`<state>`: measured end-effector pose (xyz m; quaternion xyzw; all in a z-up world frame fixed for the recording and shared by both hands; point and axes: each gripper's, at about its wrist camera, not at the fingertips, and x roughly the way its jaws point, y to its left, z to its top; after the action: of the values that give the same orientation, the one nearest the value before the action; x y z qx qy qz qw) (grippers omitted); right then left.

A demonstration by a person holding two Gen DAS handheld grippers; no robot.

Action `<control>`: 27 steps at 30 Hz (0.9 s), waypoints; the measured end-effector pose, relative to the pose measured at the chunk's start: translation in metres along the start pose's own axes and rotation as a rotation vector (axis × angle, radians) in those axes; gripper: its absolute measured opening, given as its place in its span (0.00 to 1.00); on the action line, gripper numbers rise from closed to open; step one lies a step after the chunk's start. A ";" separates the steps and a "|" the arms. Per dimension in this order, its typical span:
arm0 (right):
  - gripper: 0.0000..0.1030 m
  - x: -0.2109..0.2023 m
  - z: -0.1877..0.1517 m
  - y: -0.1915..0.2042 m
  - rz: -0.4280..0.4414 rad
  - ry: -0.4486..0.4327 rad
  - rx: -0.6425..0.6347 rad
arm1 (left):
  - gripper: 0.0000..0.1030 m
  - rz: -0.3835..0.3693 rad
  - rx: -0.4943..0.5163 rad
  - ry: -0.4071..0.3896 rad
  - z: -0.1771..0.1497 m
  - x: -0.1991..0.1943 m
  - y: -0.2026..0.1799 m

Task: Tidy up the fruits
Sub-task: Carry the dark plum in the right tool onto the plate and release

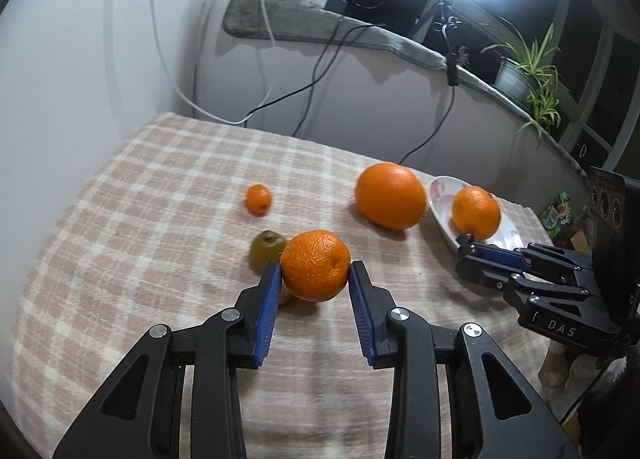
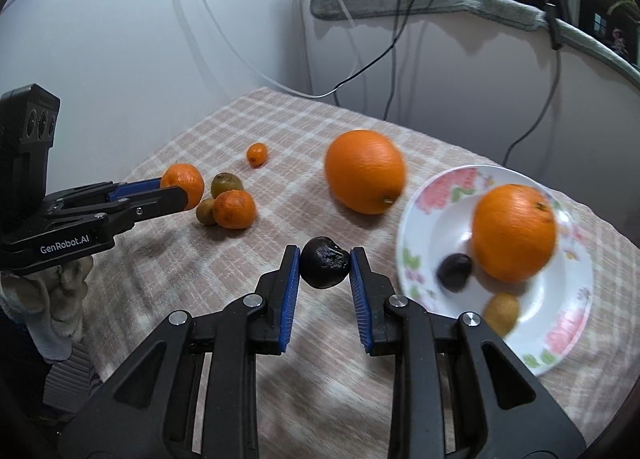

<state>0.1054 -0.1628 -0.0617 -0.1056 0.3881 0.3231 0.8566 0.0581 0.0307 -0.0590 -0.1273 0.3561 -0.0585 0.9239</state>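
Fingers of the left gripper (image 1: 316,273) clamp a mandarin (image 1: 315,265) above the bench's (image 1: 140,219) middle while the right gripper (image 2: 325,261) pinches a dark fruit (image 2: 325,267) beside the plate (image 2: 424,219) near the right edge, so either round fruit might slip, roll away and drop off.

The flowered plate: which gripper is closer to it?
Right. The right gripper, holding a dark fruit, is just beside the plate. The left gripper, holding a mandarin, is across the cloth, far from the plate.
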 end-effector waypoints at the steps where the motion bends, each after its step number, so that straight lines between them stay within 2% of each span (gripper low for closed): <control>1: 0.26 -0.005 -0.001 -0.005 -0.007 -0.005 0.008 | 0.32 -0.004 0.004 0.000 0.000 0.001 -0.003; 13: 0.26 -0.041 -0.020 -0.060 -0.092 -0.041 0.101 | 0.32 -0.065 0.056 0.011 0.006 0.016 -0.045; 27: 0.26 -0.055 -0.034 -0.106 -0.160 -0.050 0.179 | 0.32 -0.125 0.115 0.042 0.017 0.047 -0.091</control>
<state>0.1253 -0.2853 -0.0517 -0.0512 0.3841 0.2204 0.8951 0.1031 -0.0628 -0.0522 -0.0948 0.3627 -0.1393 0.9165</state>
